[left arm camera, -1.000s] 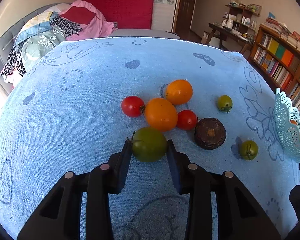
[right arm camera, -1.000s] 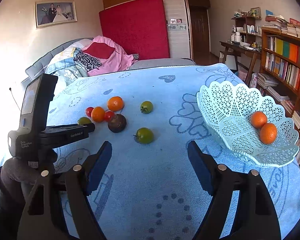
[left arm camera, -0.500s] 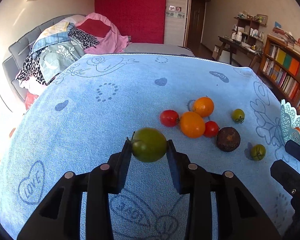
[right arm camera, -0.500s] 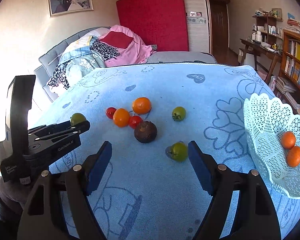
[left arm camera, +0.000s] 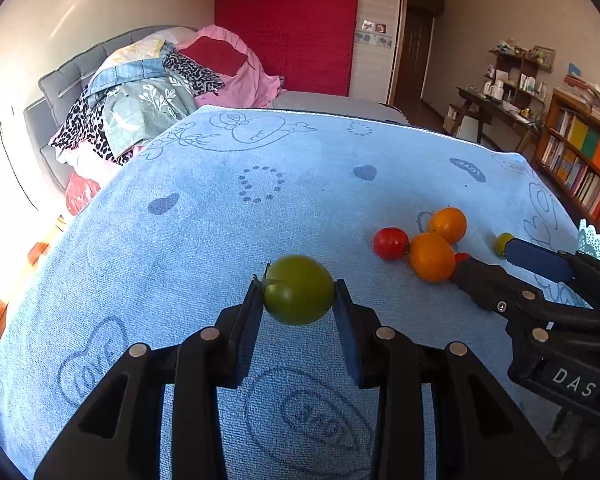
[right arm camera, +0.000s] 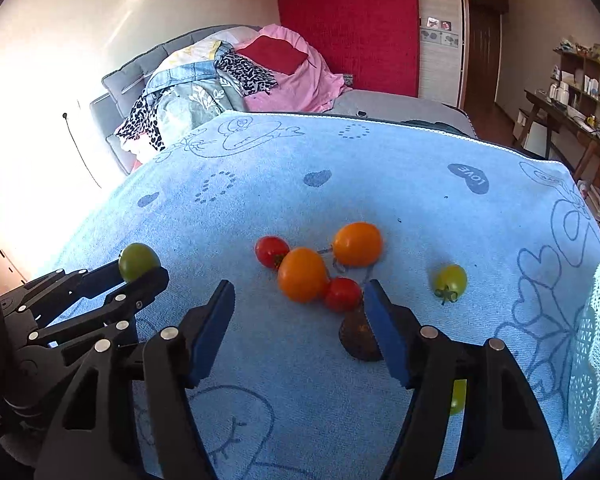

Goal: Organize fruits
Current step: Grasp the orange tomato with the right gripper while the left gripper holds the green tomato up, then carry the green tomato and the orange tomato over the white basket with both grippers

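Left claw angled down over the blue towel on the bench, clamped on a green tomato that sits between both pads, lifted clear of the cloth. Same tomato shows at far left of the right wrist view, held by the left claw.

Right claw also pitched down, jaws apart and have just been closing in; nothing gripped. Its right finger covers part of a dark brown round fruit and hides most of a small green tomato lower down.

Writing: "LOVE" in a dark heart on the towel; "DAS" in white on the right claw's body in the left wrist view.

Still on the towel: two orange fruits, two red tomatoes clustered touching, one green tomato apart to the right. White lattice basket at the right edge, orange fruit inside, mostly cut off. Behind: bed with piled clothes, red panel, bookshelf.
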Demonstrator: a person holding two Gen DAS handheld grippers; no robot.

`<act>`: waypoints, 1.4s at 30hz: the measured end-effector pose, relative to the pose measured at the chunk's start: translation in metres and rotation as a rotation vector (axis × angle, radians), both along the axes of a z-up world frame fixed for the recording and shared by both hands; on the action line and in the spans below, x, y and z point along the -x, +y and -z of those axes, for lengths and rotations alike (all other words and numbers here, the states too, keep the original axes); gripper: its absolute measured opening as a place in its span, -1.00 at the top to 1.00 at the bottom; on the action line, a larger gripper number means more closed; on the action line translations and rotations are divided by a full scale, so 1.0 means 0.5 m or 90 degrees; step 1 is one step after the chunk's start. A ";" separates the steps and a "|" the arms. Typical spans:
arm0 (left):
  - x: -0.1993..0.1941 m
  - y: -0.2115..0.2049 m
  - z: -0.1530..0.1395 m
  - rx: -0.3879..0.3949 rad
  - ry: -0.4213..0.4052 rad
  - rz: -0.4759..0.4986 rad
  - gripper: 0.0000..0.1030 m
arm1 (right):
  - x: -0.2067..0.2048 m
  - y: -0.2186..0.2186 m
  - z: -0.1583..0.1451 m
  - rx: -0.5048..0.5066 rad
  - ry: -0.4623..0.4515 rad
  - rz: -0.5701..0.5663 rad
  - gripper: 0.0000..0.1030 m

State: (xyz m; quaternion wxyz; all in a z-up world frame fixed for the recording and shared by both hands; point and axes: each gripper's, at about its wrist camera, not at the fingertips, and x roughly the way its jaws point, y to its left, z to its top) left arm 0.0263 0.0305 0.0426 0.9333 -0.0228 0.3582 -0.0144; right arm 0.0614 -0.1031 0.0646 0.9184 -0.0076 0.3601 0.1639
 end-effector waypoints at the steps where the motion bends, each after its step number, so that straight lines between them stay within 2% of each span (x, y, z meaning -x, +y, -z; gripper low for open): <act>1: -0.001 0.005 0.000 0.004 0.002 -0.004 0.30 | -0.007 0.006 0.001 0.002 0.000 -0.005 -0.20; 4: -0.002 0.015 0.001 0.015 0.007 -0.010 0.30 | -0.021 0.020 0.006 0.006 0.003 -0.018 -0.07; 13: -0.002 0.014 0.004 0.020 0.016 -0.010 0.30 | -0.065 0.031 0.037 0.025 0.020 -0.016 0.08; 26: -0.007 0.016 0.010 0.022 0.023 -0.010 0.29 | -0.076 0.062 0.070 0.116 -0.001 -0.029 0.09; 29: -0.007 0.016 0.010 0.021 0.022 -0.009 0.30 | -0.075 0.067 0.074 0.144 -0.011 -0.023 0.27; 42: -0.002 0.015 0.011 0.022 0.012 0.002 0.30 | -0.037 0.030 0.045 0.055 -0.011 0.004 0.31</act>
